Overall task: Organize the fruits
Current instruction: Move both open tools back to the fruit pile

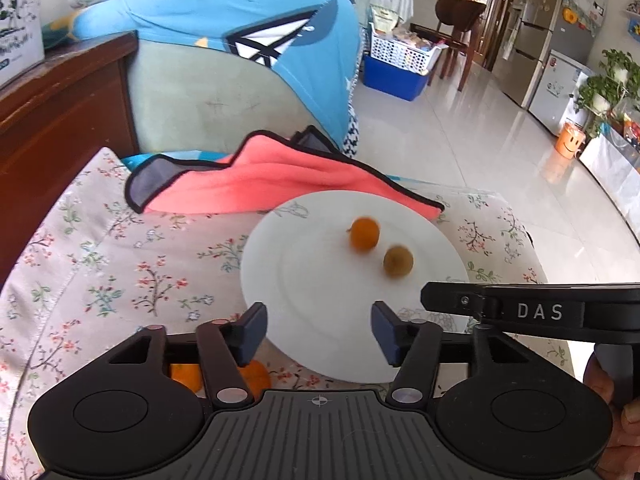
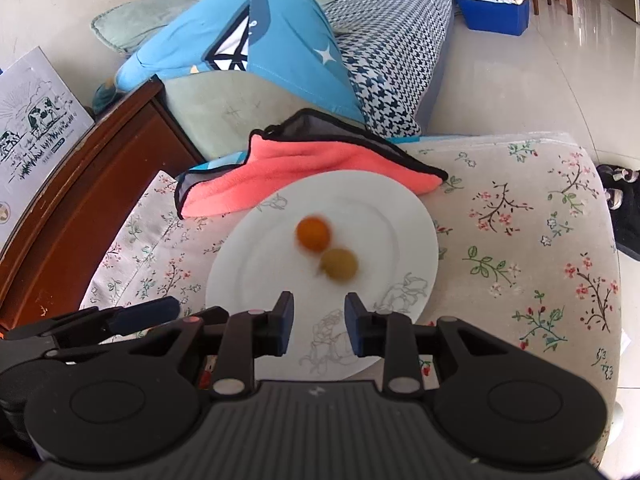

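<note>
A white plate (image 1: 312,292) (image 2: 256,280) lies on the floral cloth. On it sit an orange fruit (image 1: 364,234) (image 2: 313,233) and a yellow-green fruit (image 1: 398,261) (image 2: 339,265), both blurred. My left gripper (image 1: 319,330) is open and empty over the plate's near edge. Two more orange fruits (image 1: 256,376) lie under its left finger, off the plate. My right gripper (image 2: 319,322) is open and empty, just short of the yellow-green fruit. The right gripper's side shows in the left wrist view (image 1: 532,310); the left gripper shows in the right wrist view (image 2: 120,318).
A coral towel with black trim (image 1: 256,184) (image 2: 304,168) lies behind the plate, touching its far rim. A wooden cabinet (image 1: 60,112) stands to the left. A sofa with a blue garment (image 2: 256,48) is behind. The table's right edge drops to the tiled floor (image 1: 480,152).
</note>
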